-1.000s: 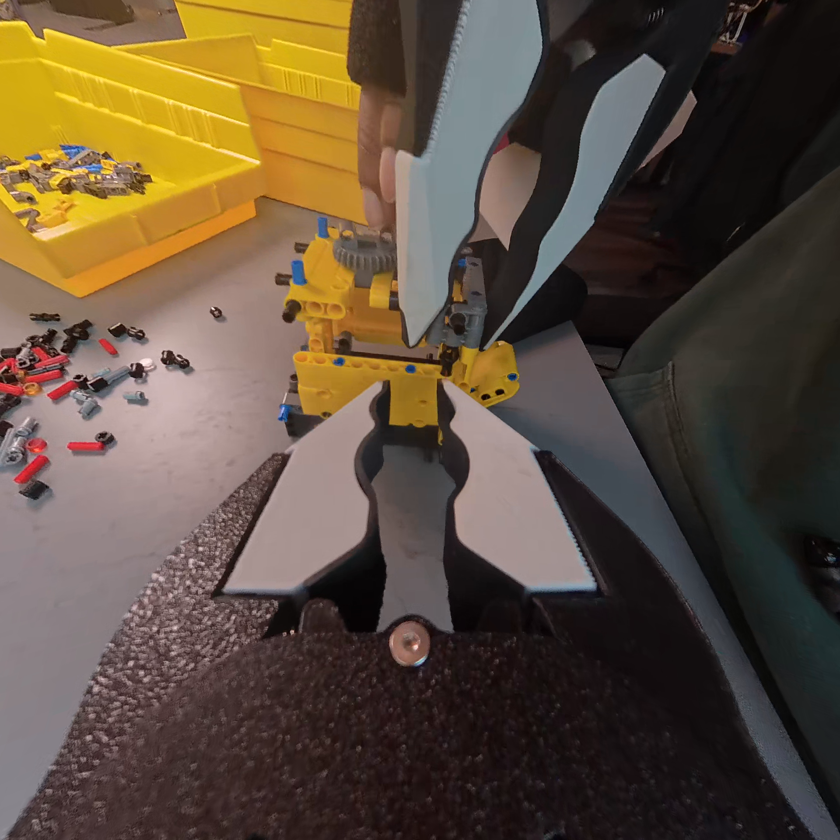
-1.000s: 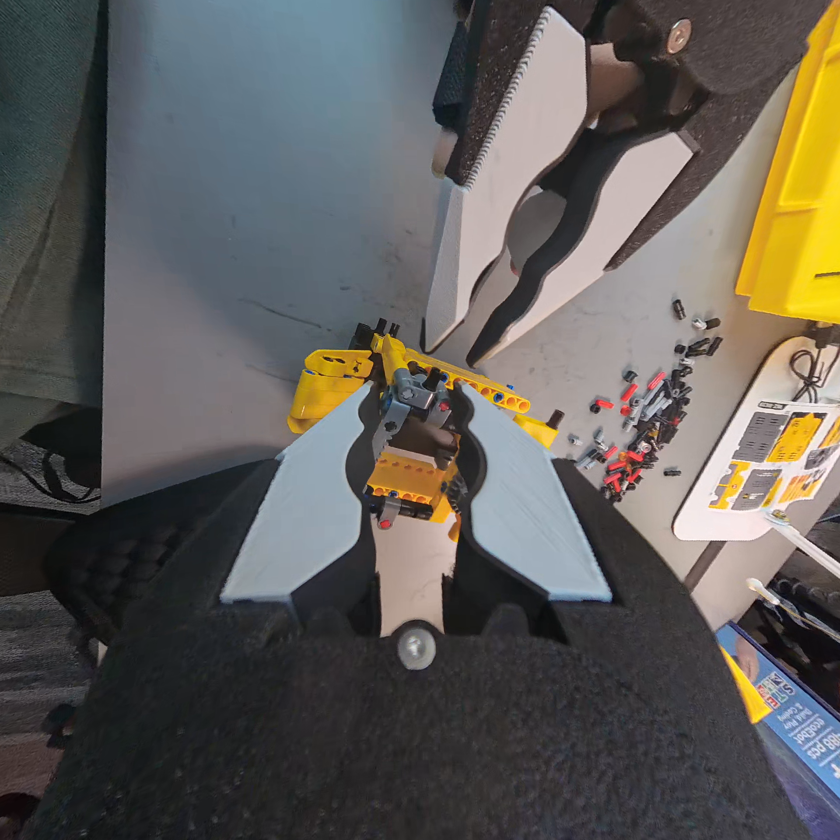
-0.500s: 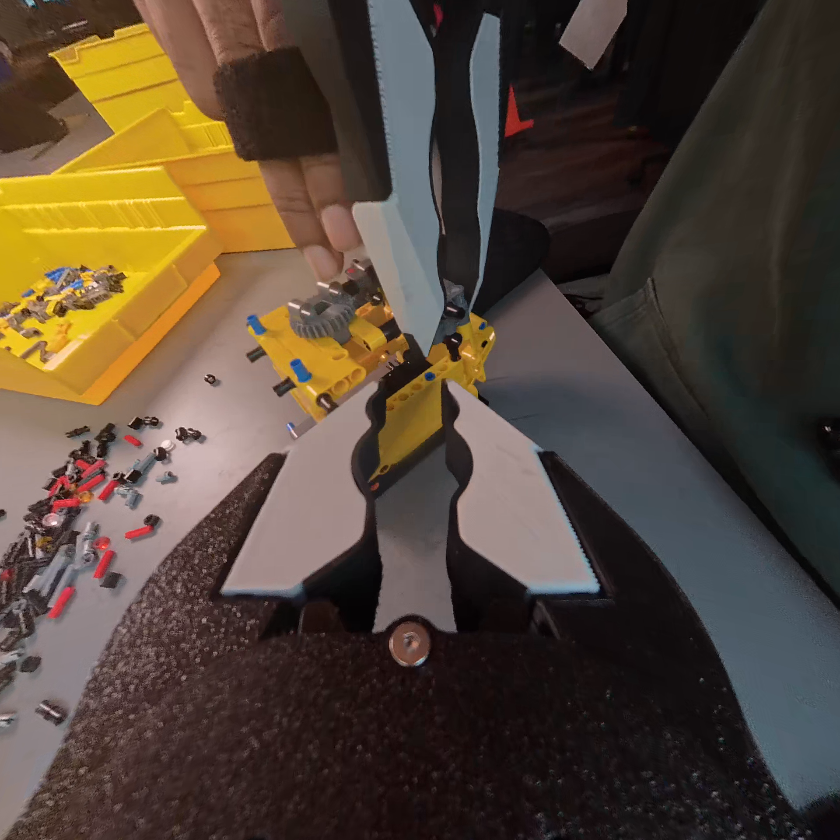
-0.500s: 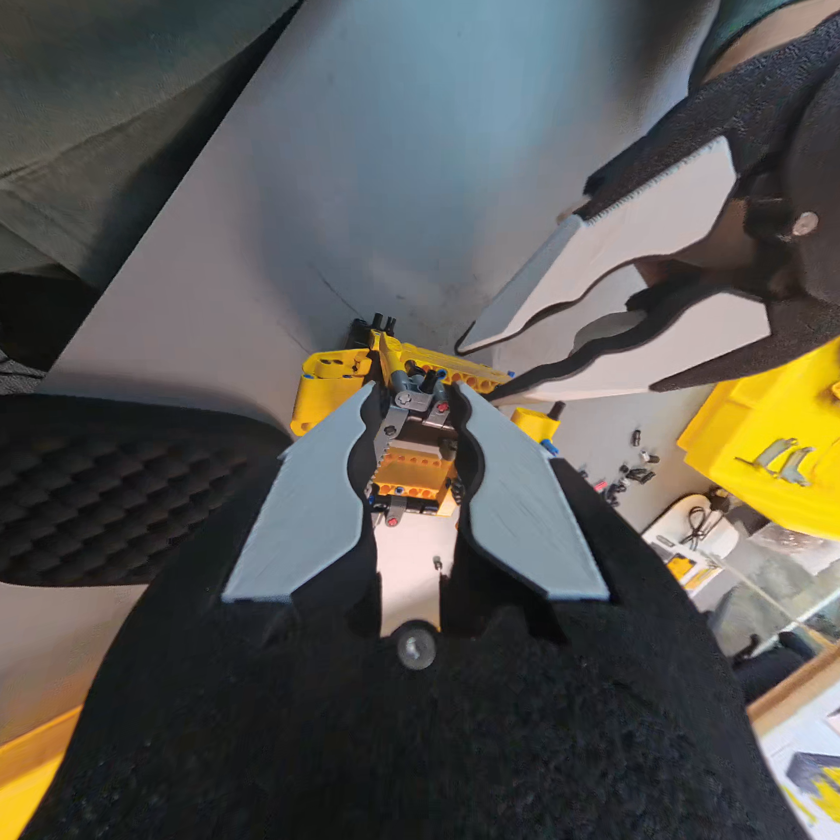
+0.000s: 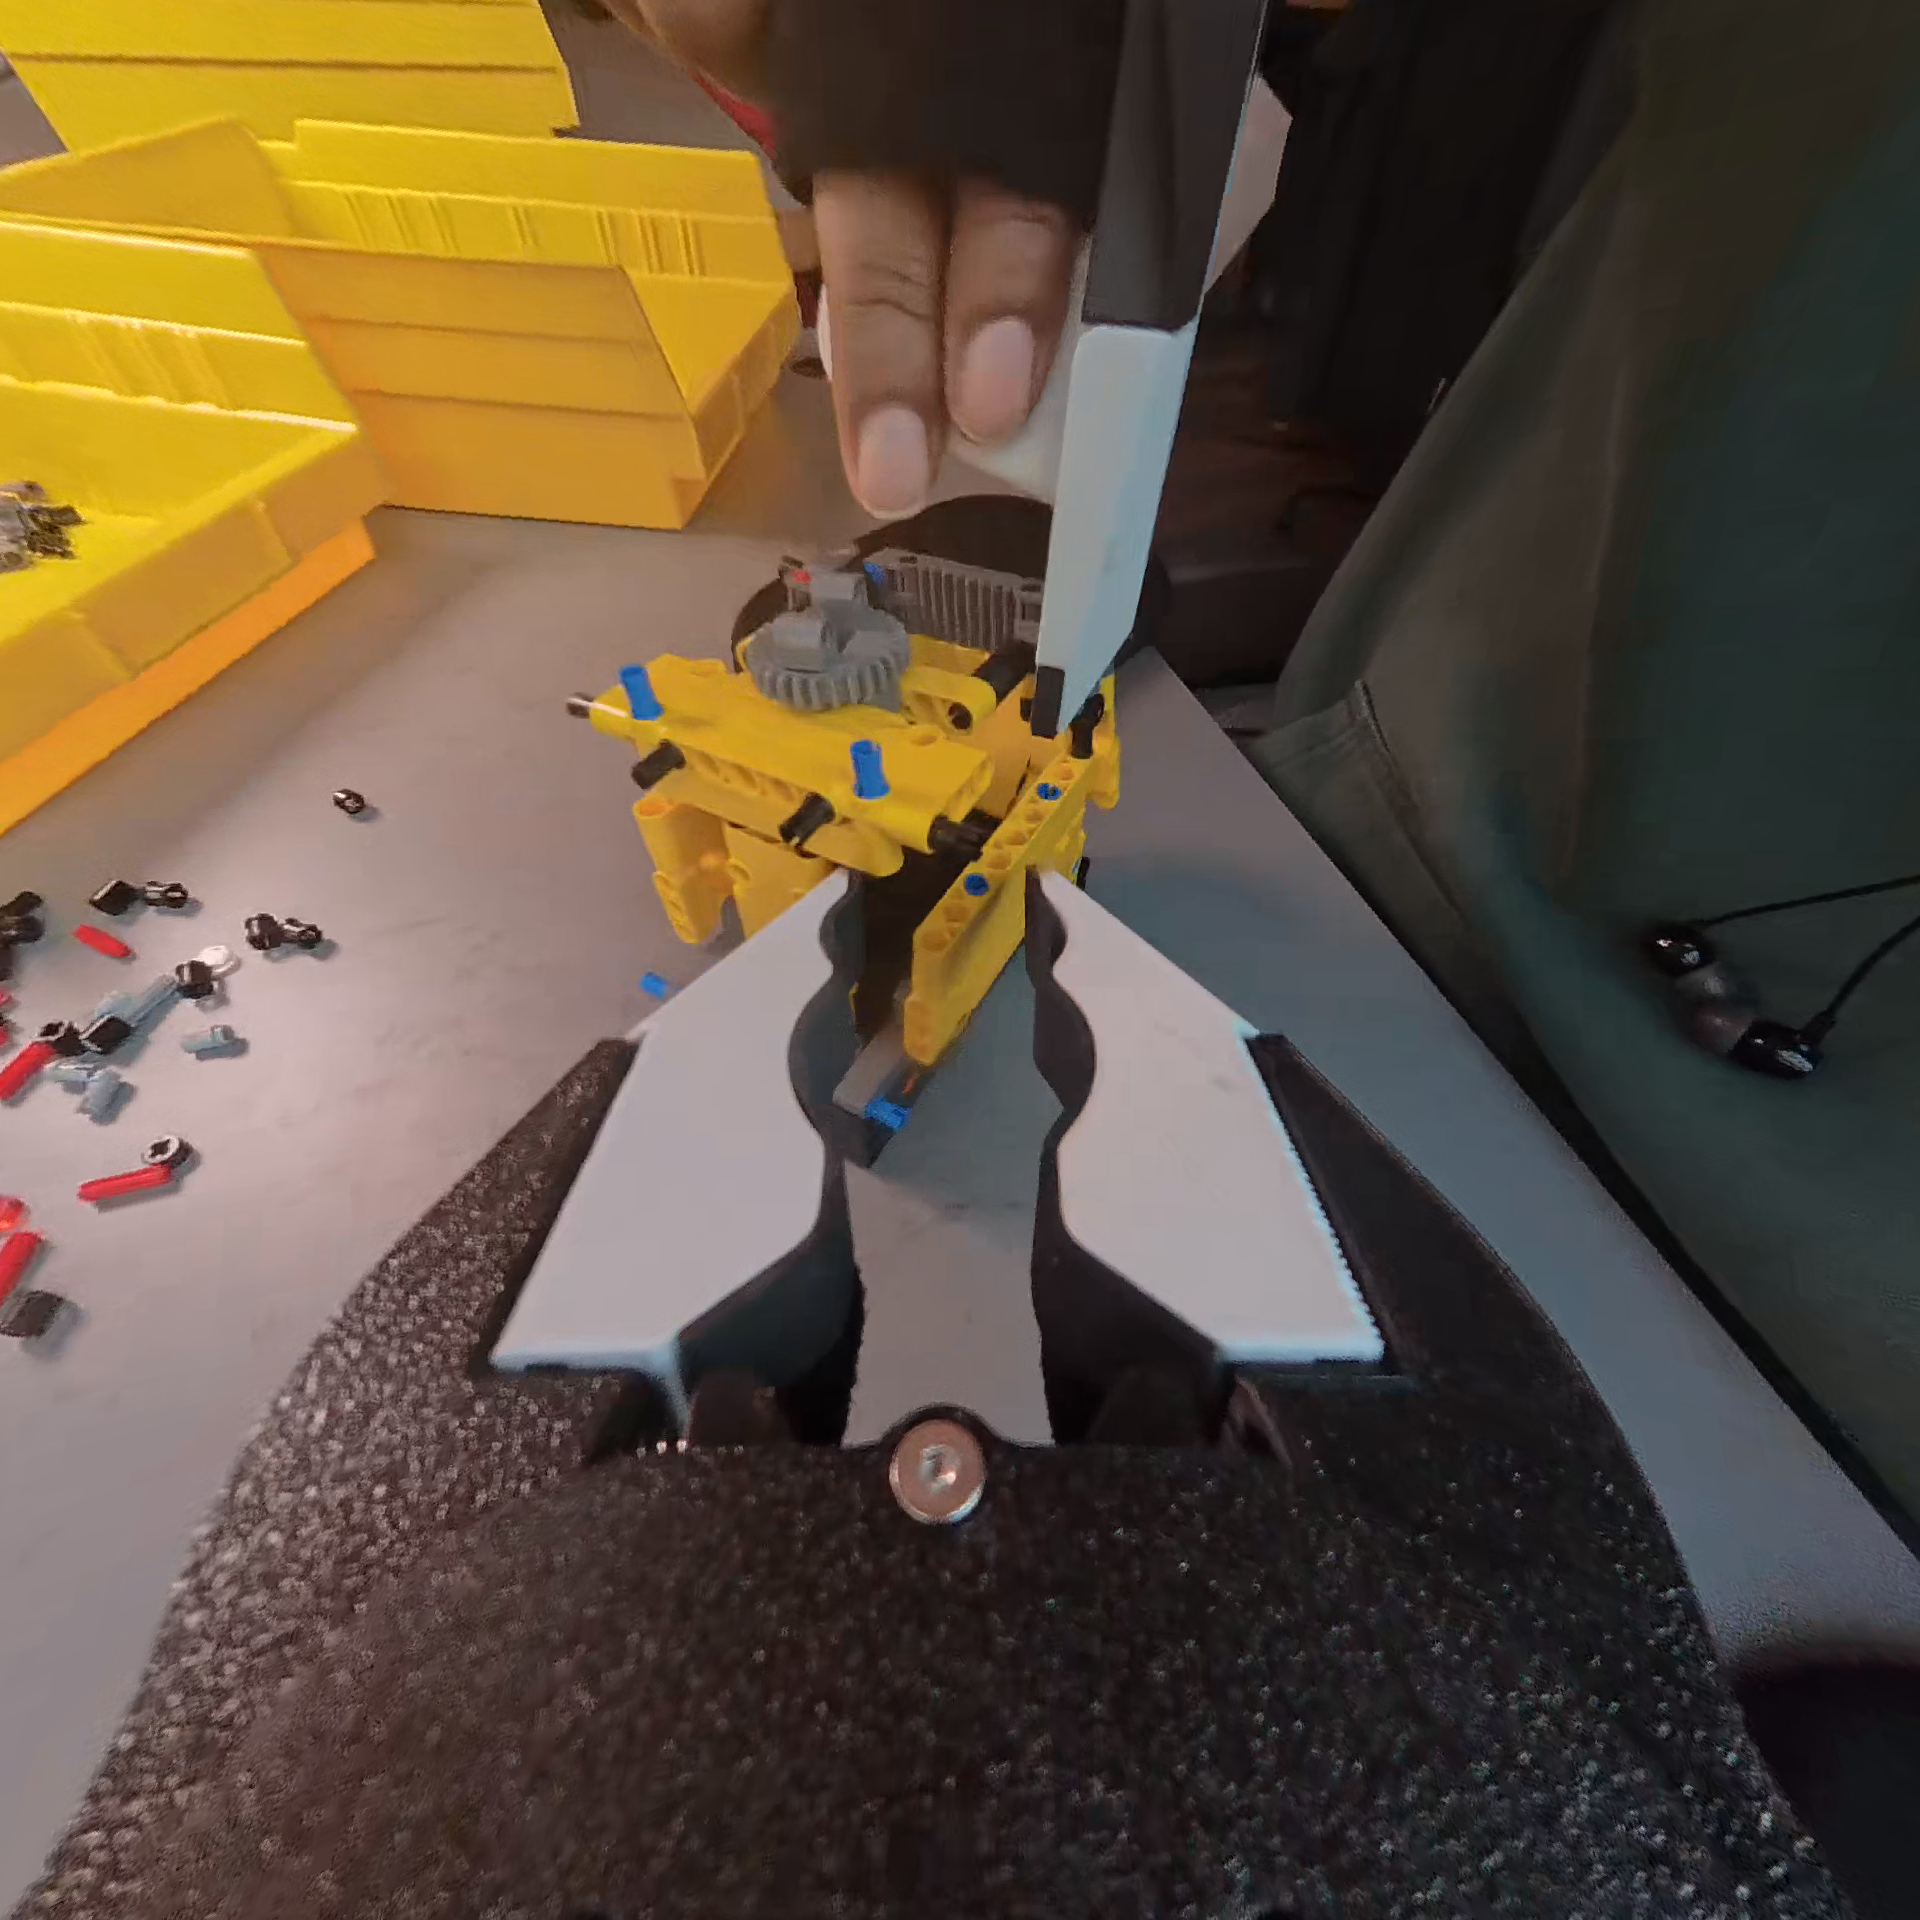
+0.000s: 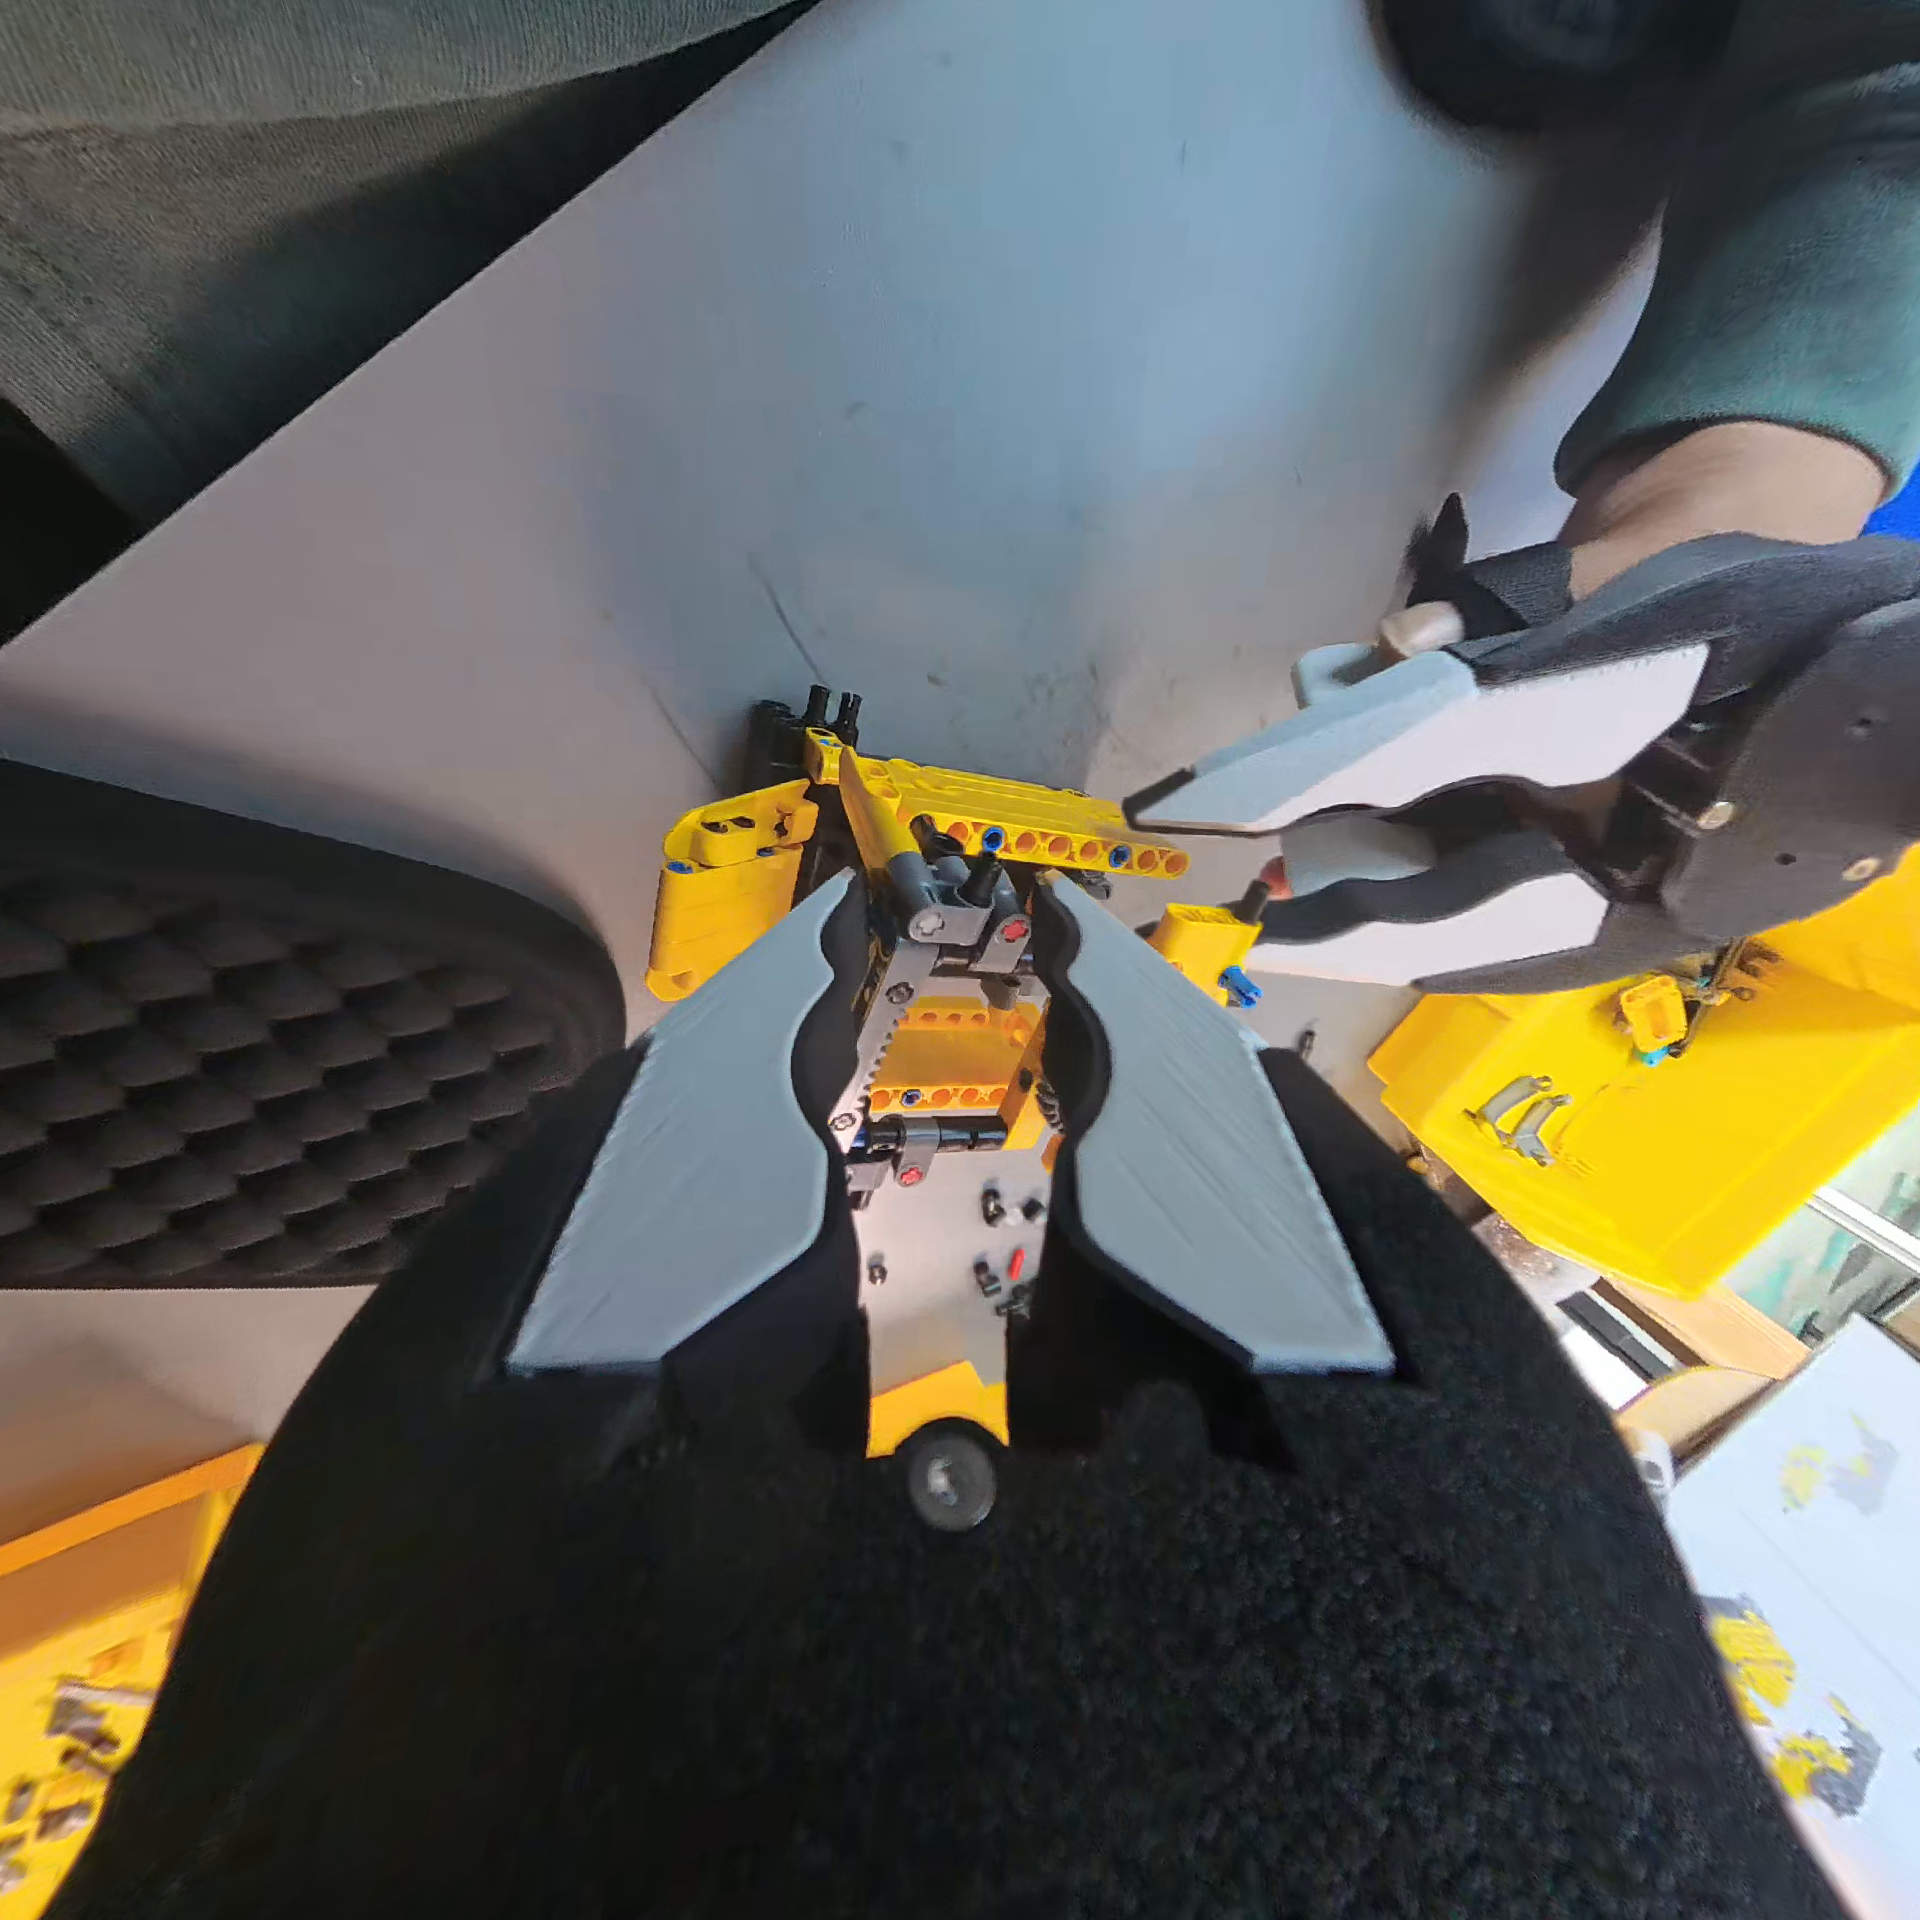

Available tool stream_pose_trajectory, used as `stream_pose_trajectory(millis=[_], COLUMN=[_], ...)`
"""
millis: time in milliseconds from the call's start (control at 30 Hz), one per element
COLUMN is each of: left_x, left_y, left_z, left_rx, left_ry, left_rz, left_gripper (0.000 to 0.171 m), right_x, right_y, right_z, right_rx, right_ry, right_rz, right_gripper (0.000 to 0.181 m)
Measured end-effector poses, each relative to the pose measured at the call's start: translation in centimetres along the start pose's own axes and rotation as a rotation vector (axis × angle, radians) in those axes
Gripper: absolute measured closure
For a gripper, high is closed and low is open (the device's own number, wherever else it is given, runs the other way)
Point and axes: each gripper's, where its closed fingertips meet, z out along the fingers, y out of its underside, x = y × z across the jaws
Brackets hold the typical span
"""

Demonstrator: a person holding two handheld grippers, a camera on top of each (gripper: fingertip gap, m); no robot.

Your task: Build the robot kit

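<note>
A yellow brick-built model (image 5: 831, 758) with a grey gear (image 5: 826, 665) on top and blue and black pins is held tilted over the grey table (image 5: 416, 1039). My left gripper (image 5: 940, 883) is shut on a yellow holed beam at the model's near side. My right gripper (image 5: 1055, 707) comes down from above, seen edge-on, and touches the model's far right corner. In the right wrist view my right gripper (image 6: 943, 894) is shut on the model's (image 6: 935, 1049) grey and yellow middle. The left gripper (image 6: 1205, 847) there closes on the model's long beam from the right.
Yellow bins (image 5: 468, 312) stand at the back left. Loose red, black and grey small parts (image 5: 125, 1018) lie on the left of the table. The table edge (image 5: 1403, 987) runs close on the right, with earphones (image 5: 1745, 1029) beyond. A black foam pad (image 6: 260, 1039) lies to one side. The grippers' ends are close to 5 cm from one another.
Both grippers kept their hold while the model turned and tilted. The right gripper swung to stand edge-on above it. Both views shifted around the model.
</note>
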Motion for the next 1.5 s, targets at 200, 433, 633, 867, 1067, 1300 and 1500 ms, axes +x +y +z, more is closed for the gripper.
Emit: stream_pose_trajectory(millis=[200, 433, 633, 867, 1067, 1300, 1500], left_x=[-0.4, -0.8, -0.7, -0.7, -0.8, -0.9, -1.1], left_y=[2.4, 2.3, 2.3, 2.2, 2.1, 2.0, 2.0], left_z=[1.8, 2.5, 2.5, 2.5, 2.4, 2.4, 2.4], left_rx=[-0.151, -0.180, -0.168, -0.155, -0.132, -0.113, -0.111], left_ry=[-0.077, -0.185, -0.198, -0.202, -0.191, -0.176, -0.193], left_rz=[-0.001, -0.078, -0.095, -0.123, -0.199, -0.300, -0.345], left_gripper=[0.155, 0.165, 0.164, 0.164, 0.164, 0.163, 0.164], right_x=[0.1, 0.4, 0.7, -0.7, -0.6, -0.3, -0.1], right_y=[1.3, 2.3, 4.2, 4.7, 4.9, 5.5, 5.6], right_z=[-0.3, -1.9, -1.8, -0.7, -0.6, -0.5, -0.3], right_rx=[0.015, 0.101, -0.064, -0.184, -0.277, -0.402, -0.452], right_ry=[-0.006, -0.077, -0.002, -0.169, -0.176, -0.001, 0.083], right_rz=[0.203, 1.073, 1.050, 1.038, 0.977, 0.965, 0.924], right_gripper=[0.148, 0.144, 0.148, 0.158, 0.160, 0.162, 0.162])
